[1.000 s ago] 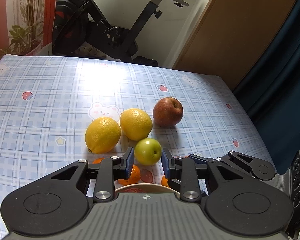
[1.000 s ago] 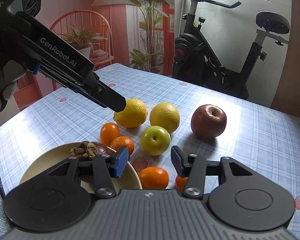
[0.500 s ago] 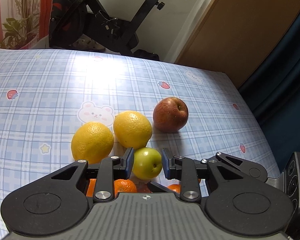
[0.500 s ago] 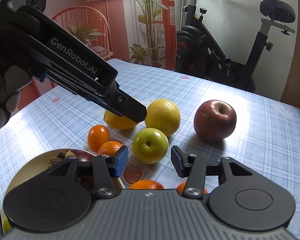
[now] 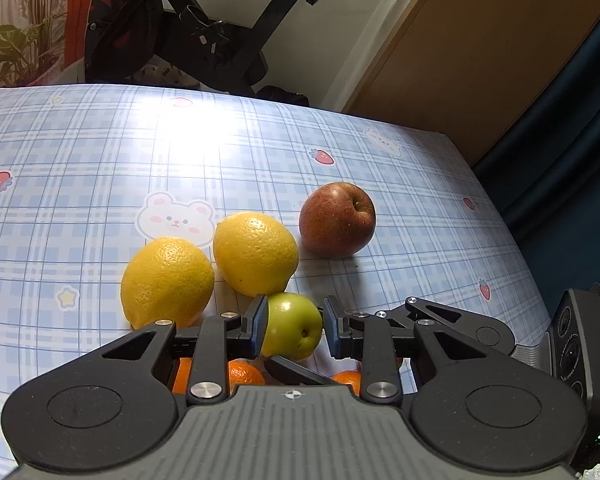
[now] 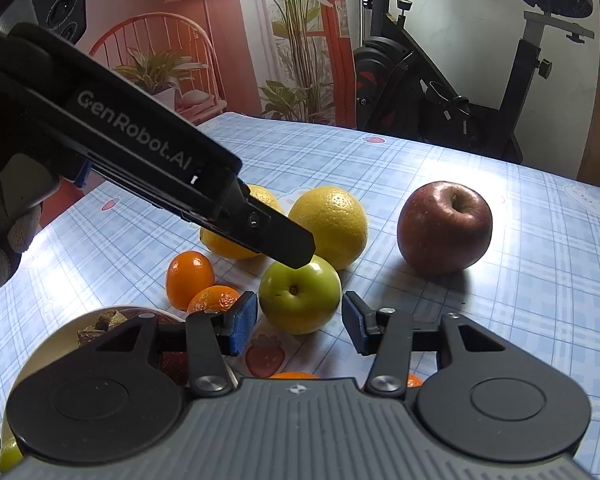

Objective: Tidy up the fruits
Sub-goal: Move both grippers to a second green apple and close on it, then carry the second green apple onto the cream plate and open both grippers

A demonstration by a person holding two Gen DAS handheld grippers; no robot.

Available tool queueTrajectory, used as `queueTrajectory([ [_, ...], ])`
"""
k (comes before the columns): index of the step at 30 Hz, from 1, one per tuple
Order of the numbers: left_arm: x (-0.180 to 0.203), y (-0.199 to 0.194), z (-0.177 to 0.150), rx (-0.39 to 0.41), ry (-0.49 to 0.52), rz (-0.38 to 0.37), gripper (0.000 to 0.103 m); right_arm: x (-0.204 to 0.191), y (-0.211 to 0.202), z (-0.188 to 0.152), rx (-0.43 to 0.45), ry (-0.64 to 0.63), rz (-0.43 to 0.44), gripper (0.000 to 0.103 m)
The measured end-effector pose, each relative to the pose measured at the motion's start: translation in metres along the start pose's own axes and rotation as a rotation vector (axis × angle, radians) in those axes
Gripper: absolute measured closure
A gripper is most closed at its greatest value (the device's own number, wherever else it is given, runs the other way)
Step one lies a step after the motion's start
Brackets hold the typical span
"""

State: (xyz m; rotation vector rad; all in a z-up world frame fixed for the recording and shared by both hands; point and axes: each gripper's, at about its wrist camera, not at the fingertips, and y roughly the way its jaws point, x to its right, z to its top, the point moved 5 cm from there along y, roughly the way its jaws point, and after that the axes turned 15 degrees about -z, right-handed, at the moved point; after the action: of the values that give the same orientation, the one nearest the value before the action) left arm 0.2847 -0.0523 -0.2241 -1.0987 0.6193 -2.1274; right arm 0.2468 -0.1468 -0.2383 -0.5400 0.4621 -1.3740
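A green apple (image 5: 294, 326) (image 6: 300, 294) lies on the plaid tablecloth. My left gripper (image 5: 294, 326) is open with its jaws on either side of the apple, close to it. In the right wrist view the left gripper's fingertip (image 6: 288, 246) hangs over the apple's top. My right gripper (image 6: 298, 320) is open and empty, just short of the apple. Two yellow citrus fruits (image 5: 168, 280) (image 5: 256, 254) and a red apple (image 5: 337, 220) (image 6: 444, 228) lie beyond. Small oranges (image 6: 190, 278) (image 6: 214, 298) lie to the left.
A cream bowl (image 6: 60, 338) with dark fruit and brown pieces sits at my near left. Two more small oranges (image 6: 294, 375) (image 6: 414, 380) lie under the right gripper. An exercise bike (image 6: 460, 92) stands beyond the table's far edge. A chair and plants stand at the left.
My left gripper has moved forward and down, so the green apple now sits between its jaws. My right gripper has moved closer to the apple. The fruit has not moved.
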Motion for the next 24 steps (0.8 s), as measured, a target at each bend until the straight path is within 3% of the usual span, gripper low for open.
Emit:
queueTrajectory([
  [12, -0.013, 0.007, -0.002, -0.008, -0.037, -0.005, 0.072, 0.0, 0.006, 0.002, -0.003, 0.017, 0.011, 0.053],
  [24, 0.01, 0.001, -0.006, -0.023, 0.017, -0.007, 0.072, 0.006, -0.015, -0.001, 0.016, 0.041, 0.012, 0.053],
])
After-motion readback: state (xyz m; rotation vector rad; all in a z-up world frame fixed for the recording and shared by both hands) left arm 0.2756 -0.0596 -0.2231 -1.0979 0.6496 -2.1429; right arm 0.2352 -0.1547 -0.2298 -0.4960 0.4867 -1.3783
